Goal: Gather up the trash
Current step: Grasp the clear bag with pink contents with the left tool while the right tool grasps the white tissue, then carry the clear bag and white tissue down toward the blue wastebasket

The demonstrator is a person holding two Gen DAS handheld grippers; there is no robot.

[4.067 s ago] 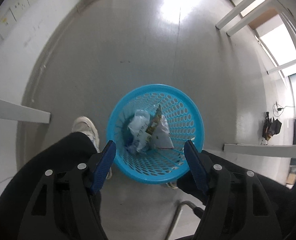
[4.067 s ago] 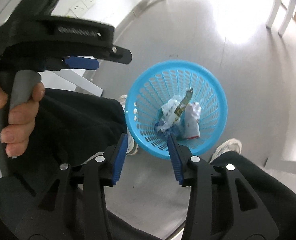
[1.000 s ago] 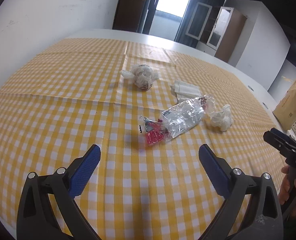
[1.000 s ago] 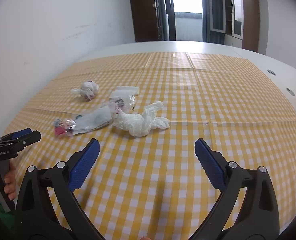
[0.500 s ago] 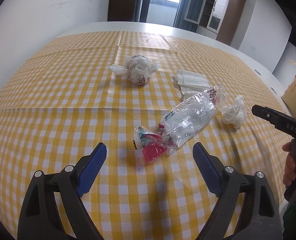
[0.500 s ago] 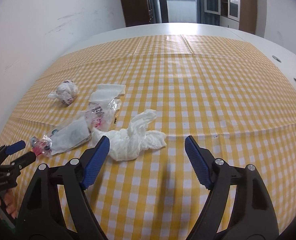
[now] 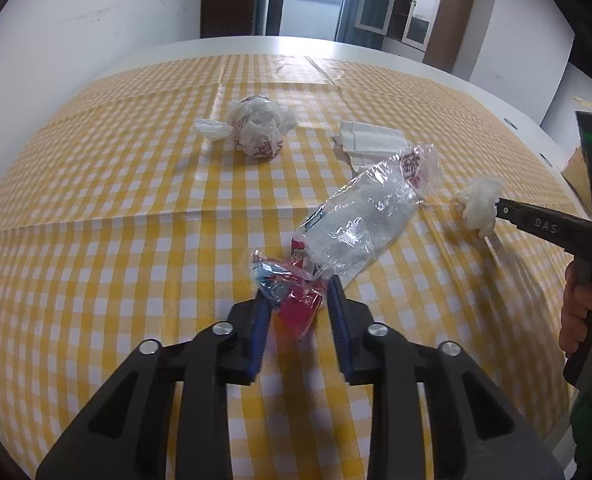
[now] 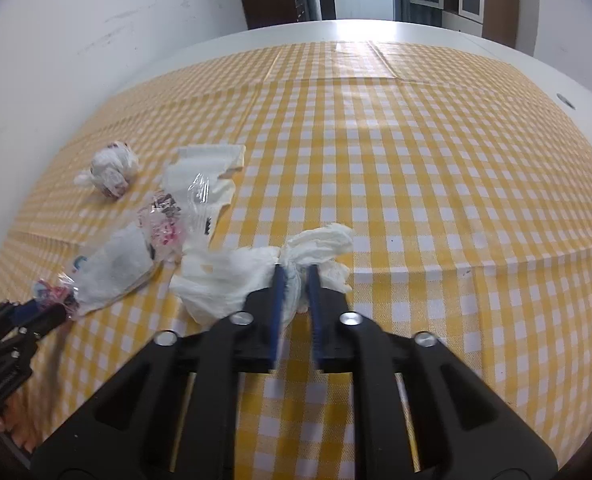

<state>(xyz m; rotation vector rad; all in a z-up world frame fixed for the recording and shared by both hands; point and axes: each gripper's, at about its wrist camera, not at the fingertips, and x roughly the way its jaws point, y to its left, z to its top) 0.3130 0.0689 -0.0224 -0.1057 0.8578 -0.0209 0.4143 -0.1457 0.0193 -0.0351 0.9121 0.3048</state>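
Trash lies on a yellow checked tablecloth (image 7: 96,200). My left gripper (image 7: 296,296) is shut on a small red and clear wrapper (image 7: 292,292), which touches a long clear plastic bag (image 7: 360,220). My right gripper (image 8: 295,280) is shut on a crumpled white tissue (image 8: 256,272); the tissue also shows in the left wrist view (image 7: 480,204). A balled printed wrapper (image 7: 256,128) and a folded white napkin (image 7: 372,140) lie farther back. The left gripper also shows in the right wrist view (image 8: 36,312).
The table (image 8: 376,32) runs on white beyond the cloth toward a doorway (image 7: 312,12) and cabinets. A white wall (image 8: 96,20) stands along the left side. A cardboard box (image 7: 576,164) sits at the right past the table edge.
Both grippers have moved forward and down to the table and closed: the left on the red wrapper, the right on the white tissue. Earlier they were open over a blue basket.
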